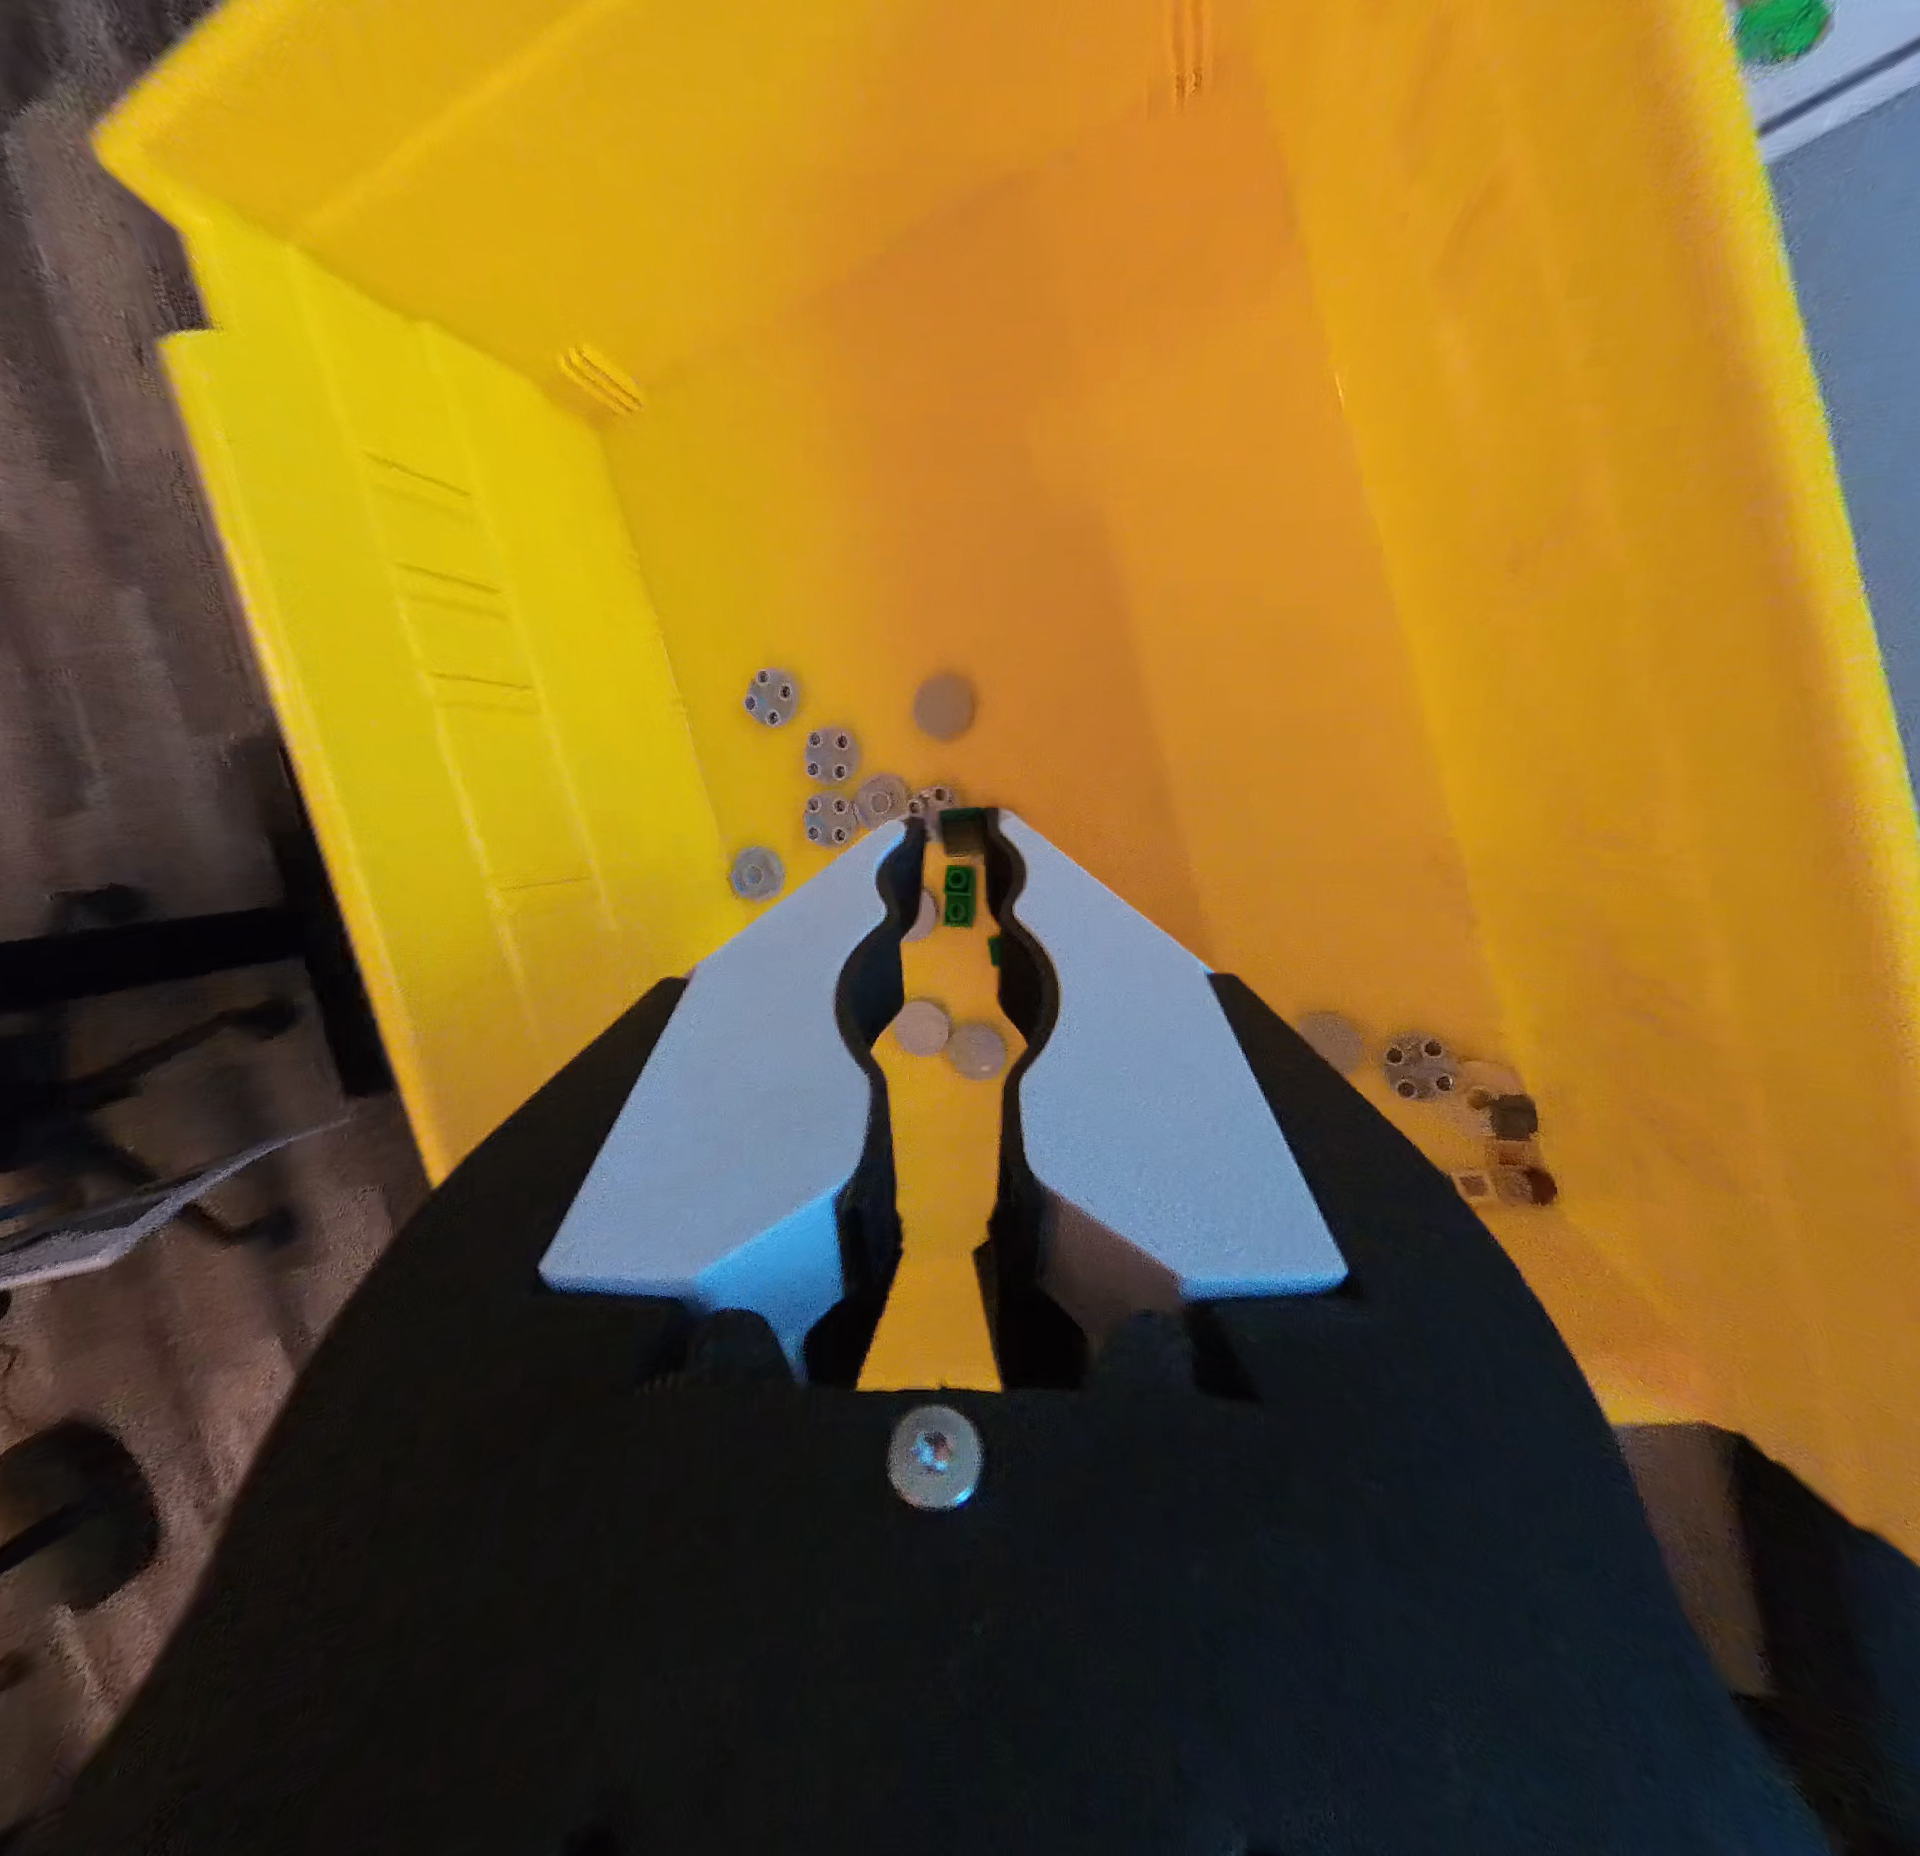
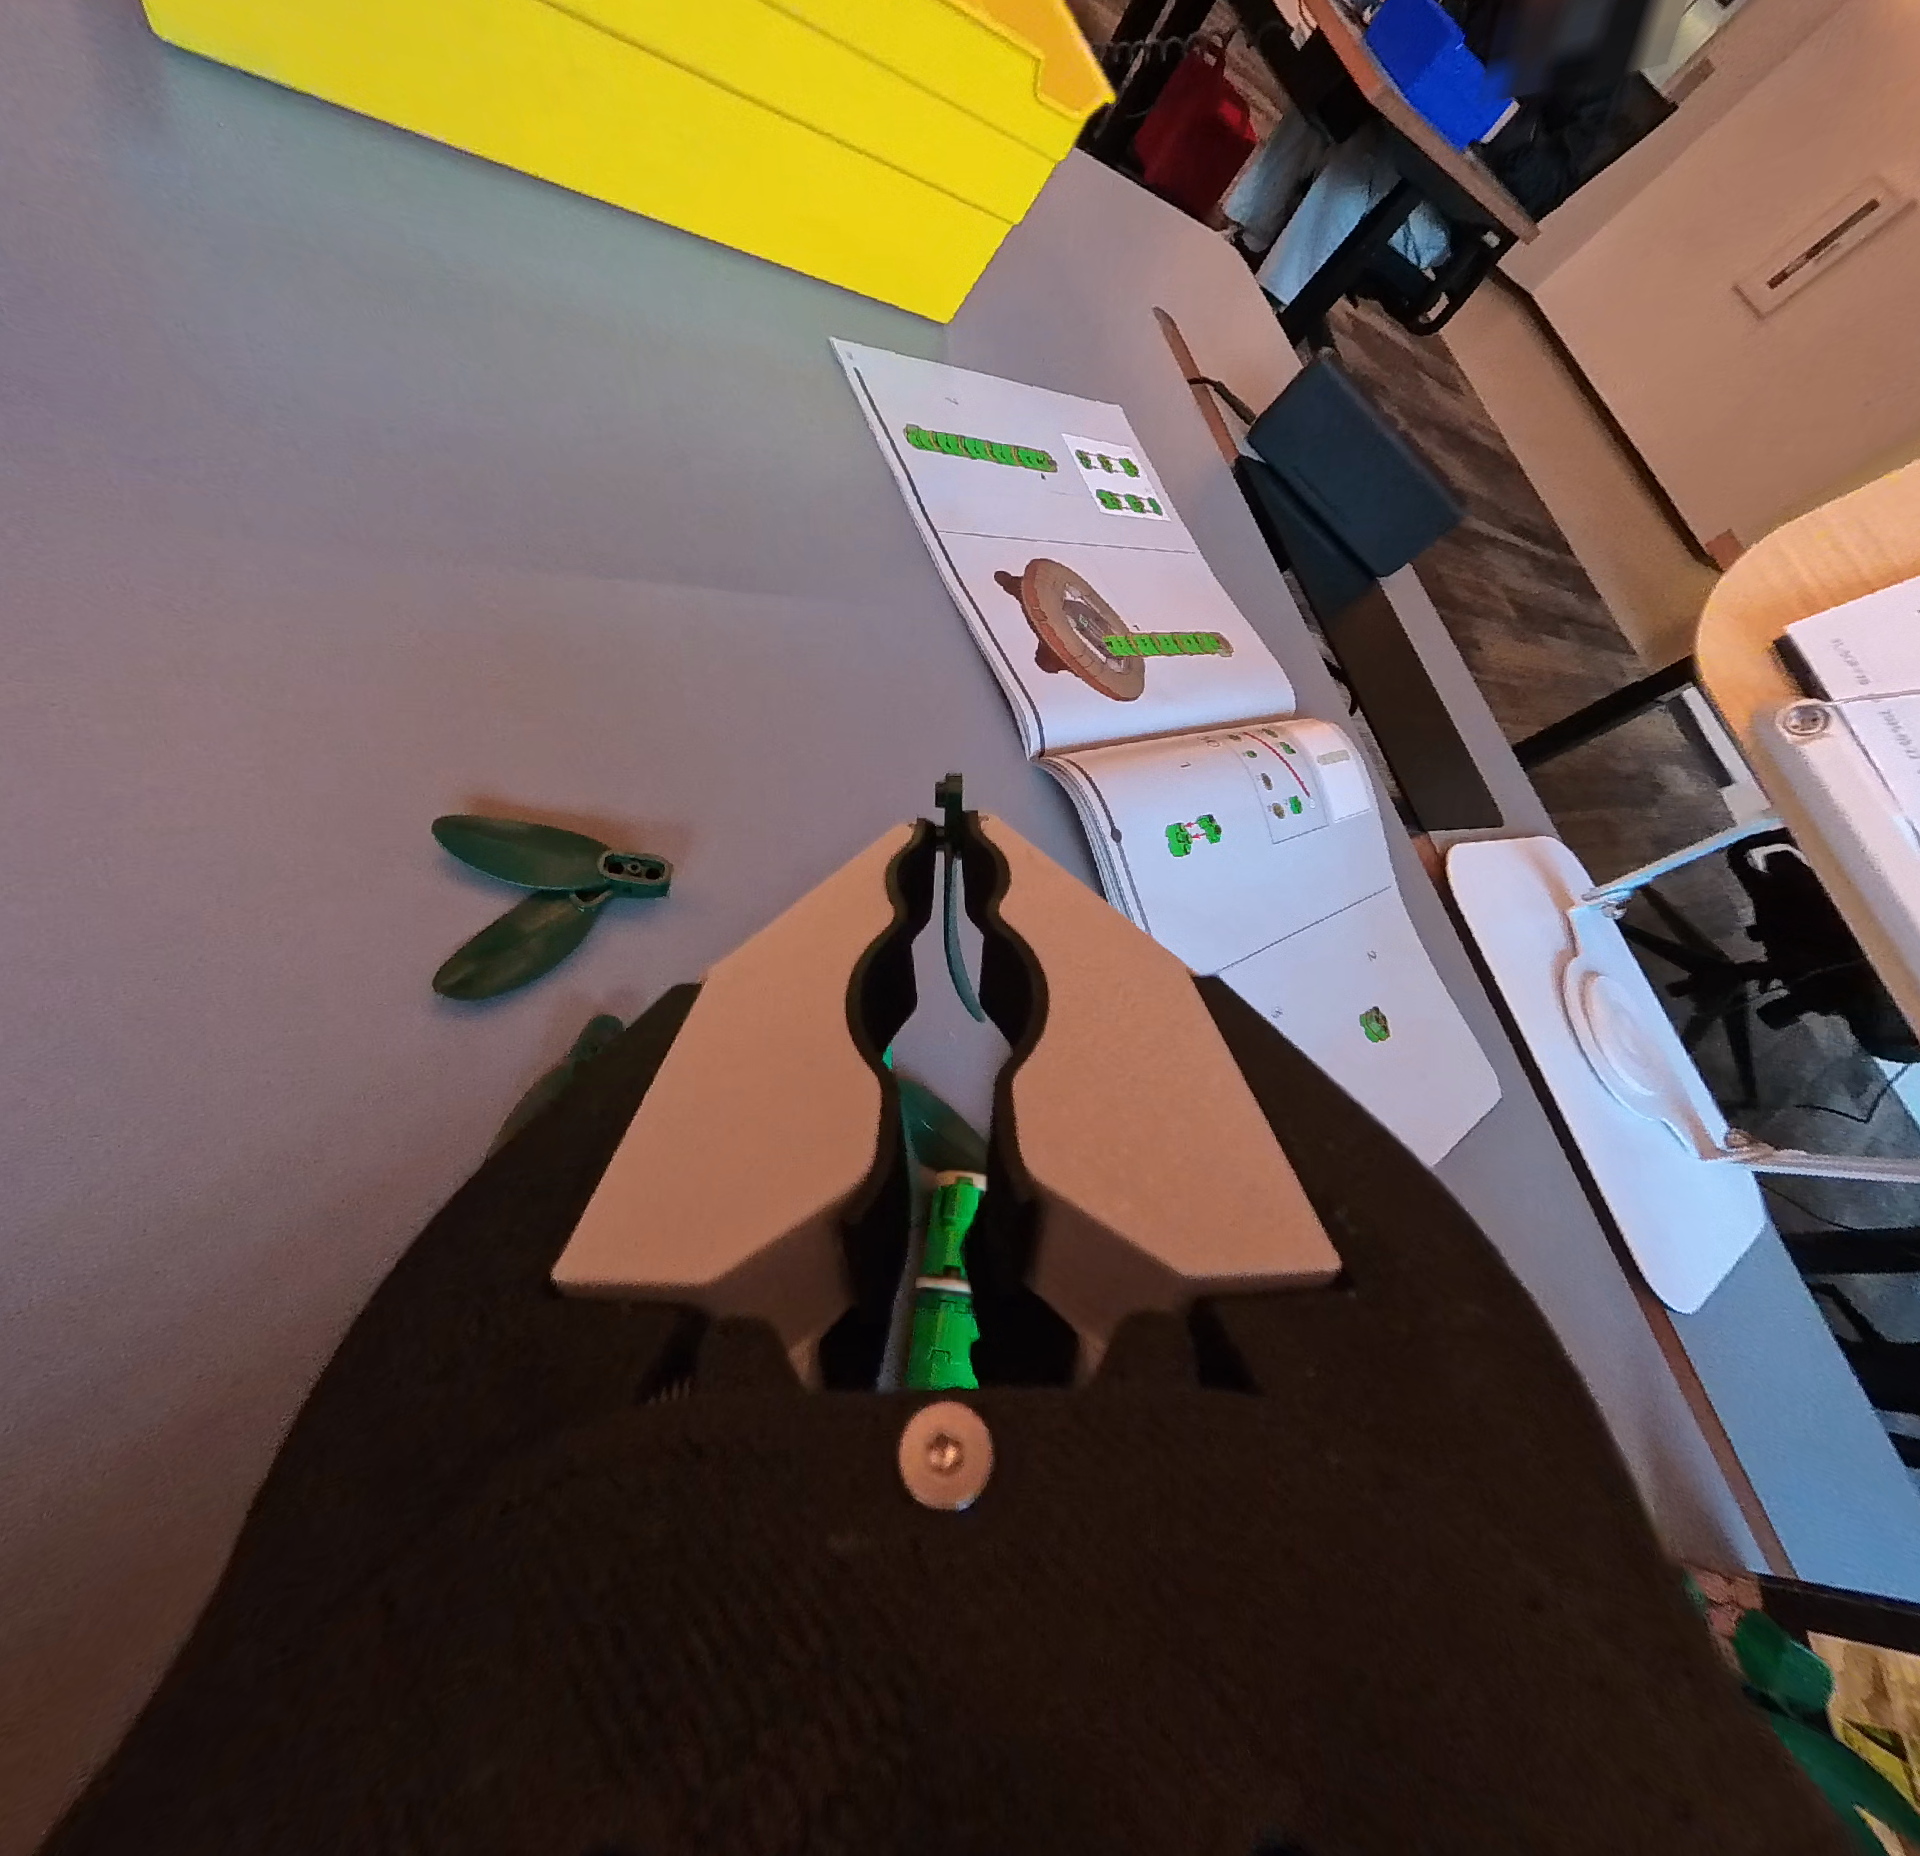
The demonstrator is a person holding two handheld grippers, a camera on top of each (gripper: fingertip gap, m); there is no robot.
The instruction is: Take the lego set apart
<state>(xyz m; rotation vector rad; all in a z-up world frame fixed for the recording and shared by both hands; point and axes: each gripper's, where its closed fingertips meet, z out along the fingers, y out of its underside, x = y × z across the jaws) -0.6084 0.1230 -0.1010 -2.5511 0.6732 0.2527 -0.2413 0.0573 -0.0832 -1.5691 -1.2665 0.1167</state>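
Lego set, partly stripped. Small dark green piece (image 1: 962,832) pinched at tip of left tool (image 1: 957,824), directly above inside of yellow bin (image 1: 1039,404). Tool axis aimed down toward bin floor; piece lies on that same axis, dead ahead of tip. Fingers nearly together, only the piece between them.

Bin floor below: grey round plates (image 1: 831,755) in loose cluster left of tip, two smooth grey discs (image 1: 948,1039) and a green two-stud plate (image 1: 959,894) seen through gap between fingers, brown bits (image 1: 1507,1131) to right near wall. Judgement: drop step in hand; release alone should suffice, since piece already sits over bin and well inside its walls.

Right tool (image 2: 951,819) pressed onto thin dark green leaf piece (image 2: 954,871), gripped edge-on; long axis runs along tool axis, stub poking past tip, curved blade trailing back between fingers. Bright green stem (image 2: 948,1276) beneath tool, over counter (image 2: 312,559); contact with tool not clear. Two loose dark green leaves (image 2: 540,897) on counter left of tip, apart from tool. Open instruction booklet (image 2: 1143,715) right of tip. Yellow bin (image 2: 623,144) far ahead and left of right tool, well apart.

Left tool clearly the nearer to bin. Risk: small piece may cling to finger pad.
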